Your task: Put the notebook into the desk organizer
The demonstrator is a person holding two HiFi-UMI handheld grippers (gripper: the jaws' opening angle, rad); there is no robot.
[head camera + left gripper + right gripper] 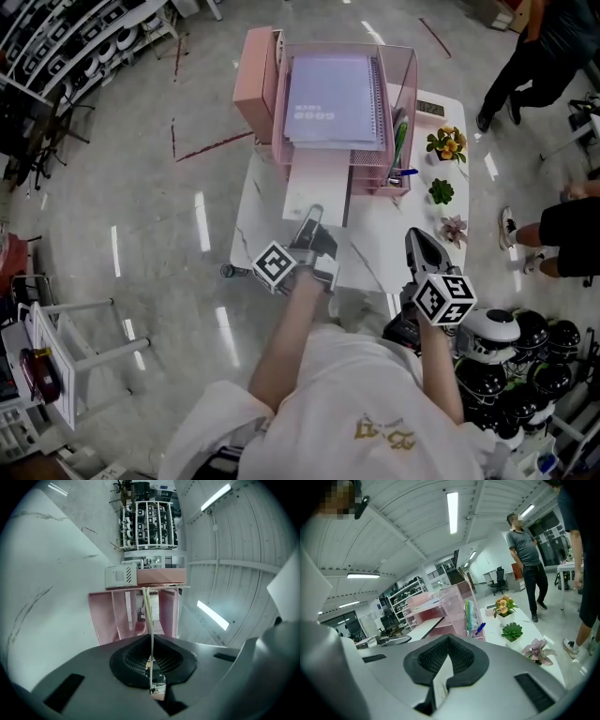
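a: left claw (150, 641) sits nearest, clenched on the near short edge of the notebook (317, 183), which shows edge-on as a thin cream line.

b: and the rest of it?

a: it lies flat above the counter (375, 246), its long axis running straight from the claw to the desk organizer (255, 80), with the far end reaching in under the trays.

b: how will it handle?

a: light, thin and a bit floppy, i'd judge. hold it mid-edge and level, or it sags. right claw (449, 641) hovers with its tips together, on nothing.
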